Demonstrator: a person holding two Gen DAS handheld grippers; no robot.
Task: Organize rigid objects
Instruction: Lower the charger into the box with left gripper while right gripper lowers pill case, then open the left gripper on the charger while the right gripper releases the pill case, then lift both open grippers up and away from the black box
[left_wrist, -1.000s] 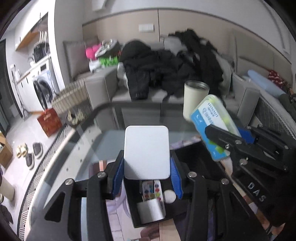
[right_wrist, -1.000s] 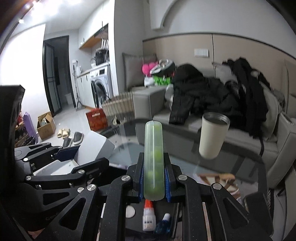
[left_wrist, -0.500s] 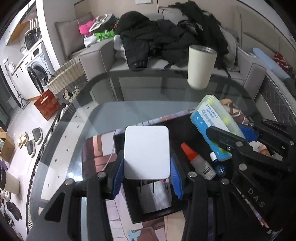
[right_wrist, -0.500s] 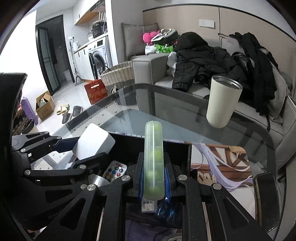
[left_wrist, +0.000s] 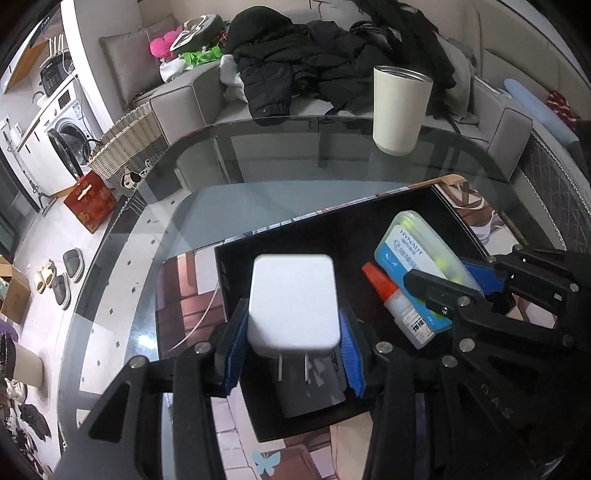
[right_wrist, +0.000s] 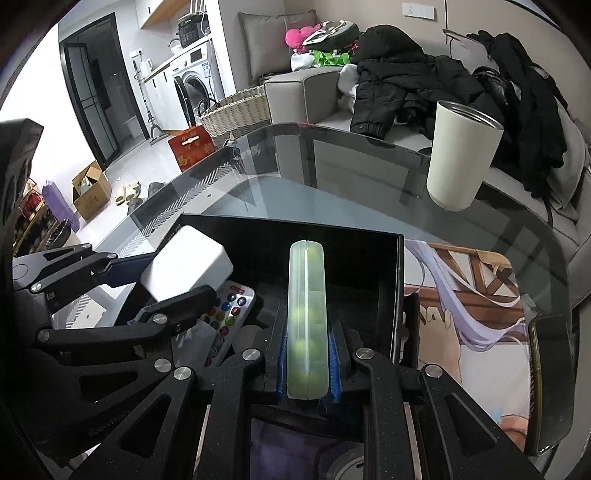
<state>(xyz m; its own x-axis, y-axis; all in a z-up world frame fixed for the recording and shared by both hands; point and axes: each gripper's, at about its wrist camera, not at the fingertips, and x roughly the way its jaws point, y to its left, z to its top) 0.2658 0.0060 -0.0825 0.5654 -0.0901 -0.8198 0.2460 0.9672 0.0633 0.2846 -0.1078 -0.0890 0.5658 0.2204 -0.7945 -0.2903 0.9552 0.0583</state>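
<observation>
both grippers hang over the black box (left_wrist: 332, 236), the left gripper (left_wrist: 293, 343) squeezing the white plug (left_wrist: 293, 301), the right gripper (right_wrist: 307, 369) squeezing the earplug case (right_wrist: 306, 317); next, lower and let go.

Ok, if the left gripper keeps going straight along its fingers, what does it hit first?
Probably the black box's floor: the left gripper, shut on the white charger, points down into it. Depth is unclear.

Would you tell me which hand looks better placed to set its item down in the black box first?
Probably the left gripper: its white charger hangs over bare box floor, while the right gripper's earplug case sits above the glue bottle.
</observation>
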